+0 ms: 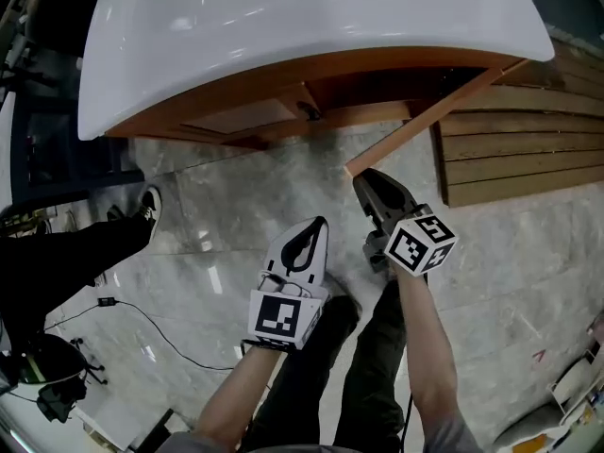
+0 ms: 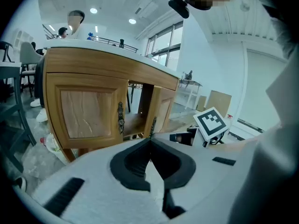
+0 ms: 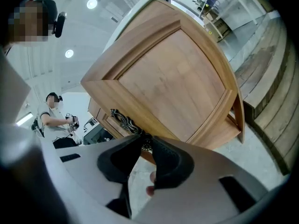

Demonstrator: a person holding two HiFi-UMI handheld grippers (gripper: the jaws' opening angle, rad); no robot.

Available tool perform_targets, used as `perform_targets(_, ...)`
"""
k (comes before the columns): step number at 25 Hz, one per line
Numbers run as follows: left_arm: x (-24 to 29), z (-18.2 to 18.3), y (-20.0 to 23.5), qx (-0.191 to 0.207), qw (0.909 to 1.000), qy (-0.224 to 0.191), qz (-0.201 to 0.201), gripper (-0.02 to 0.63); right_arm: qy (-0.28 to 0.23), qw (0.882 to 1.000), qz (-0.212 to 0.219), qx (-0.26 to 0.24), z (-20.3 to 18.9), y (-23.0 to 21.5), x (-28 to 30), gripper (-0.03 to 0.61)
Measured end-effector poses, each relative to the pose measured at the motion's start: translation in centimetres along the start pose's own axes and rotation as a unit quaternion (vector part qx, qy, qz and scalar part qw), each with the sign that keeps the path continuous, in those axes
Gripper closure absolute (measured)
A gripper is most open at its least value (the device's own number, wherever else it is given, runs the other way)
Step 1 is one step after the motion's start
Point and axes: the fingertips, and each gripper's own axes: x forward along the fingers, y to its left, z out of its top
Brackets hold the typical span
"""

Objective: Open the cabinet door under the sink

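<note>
A white sink (image 1: 283, 36) tops a wooden cabinet. Its right door (image 1: 425, 121) stands swung out towards me; the left door (image 1: 245, 116) is closed. My right gripper (image 1: 363, 179) is at the open door's free edge. In the right gripper view the door panel (image 3: 173, 78) fills the frame, and my right gripper (image 3: 145, 141) is shut on the lower end of its ornate black handle (image 3: 124, 120). My left gripper (image 1: 319, 223) hangs shut and empty over the floor. From the left gripper (image 2: 150, 139) view I see the closed door (image 2: 88, 113), its handle (image 2: 120, 118) and the open gap.
A slatted wooden platform (image 1: 519, 140) lies on the floor right of the cabinet. A person's dark-trousered leg and shoe (image 1: 146, 206) reach in from the left, with a thin cable (image 1: 142, 319) on the marble floor. A plastic bag (image 2: 51, 143) sits by the cabinet's left foot.
</note>
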Motion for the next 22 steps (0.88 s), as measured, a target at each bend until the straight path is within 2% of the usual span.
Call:
perform_targets(5,-1.1,-1.3,-1.7,-0.014,0.9998,0.002,0.017,0.606,0.014,1.000,0.011,-0.003,-0.1,-0.1,-0.1,0.497)
perform_targets(13,-1.2,-0.6,-2.7,-0.029,0.9977,-0.001,0.061,0.606,0.045,0.998,0.037,-0.015,-0.4,0.3,-0.5,0.497)
perform_targets(22,-0.6,-1.8,-7.1,-0.052,0.9936,-0.004,0.100,0.606,0.083,0.993,0.078,-0.031,-1.0,-0.6,-5.2,0.497)
